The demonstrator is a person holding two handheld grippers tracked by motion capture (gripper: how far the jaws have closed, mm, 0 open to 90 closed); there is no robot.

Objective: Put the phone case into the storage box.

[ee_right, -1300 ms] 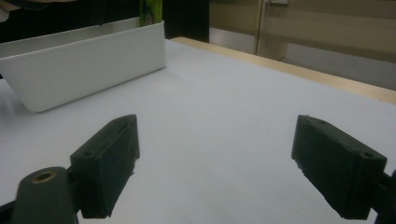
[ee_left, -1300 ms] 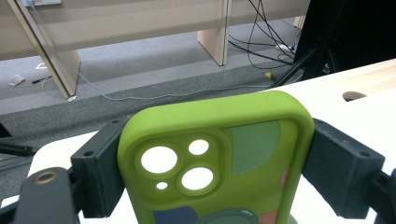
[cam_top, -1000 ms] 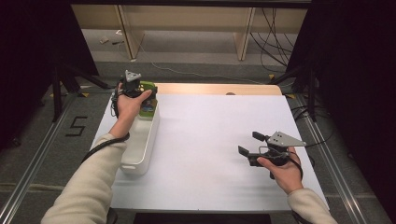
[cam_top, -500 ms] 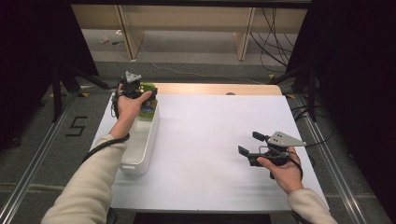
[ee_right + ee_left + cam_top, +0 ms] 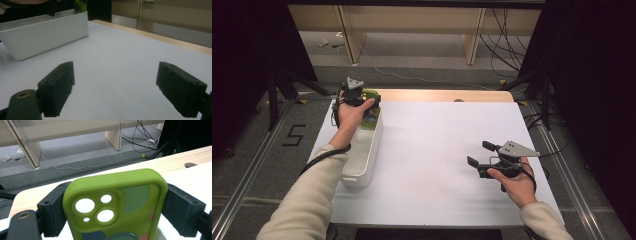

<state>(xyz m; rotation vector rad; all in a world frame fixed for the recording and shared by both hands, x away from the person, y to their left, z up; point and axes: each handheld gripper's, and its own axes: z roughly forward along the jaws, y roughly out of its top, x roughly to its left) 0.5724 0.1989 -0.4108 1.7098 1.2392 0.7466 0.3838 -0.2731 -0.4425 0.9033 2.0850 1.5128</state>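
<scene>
I hold a green phone case over the far end of the white bin.

From the high view, my left hand-held gripper holds the green phone case above the far end of the white bin on the desk, and my right hand-held gripper waits well apart on the other side. In the left gripper view, both black jaws squeeze the sides of the case, camera holes facing me. In the right gripper view, my jaws stand wide apart with nothing between them, above the bare desk, and the bin sits farther off. I think I should go down slowly, keep the case straight, and let go only when it is low inside the bin.
</scene>
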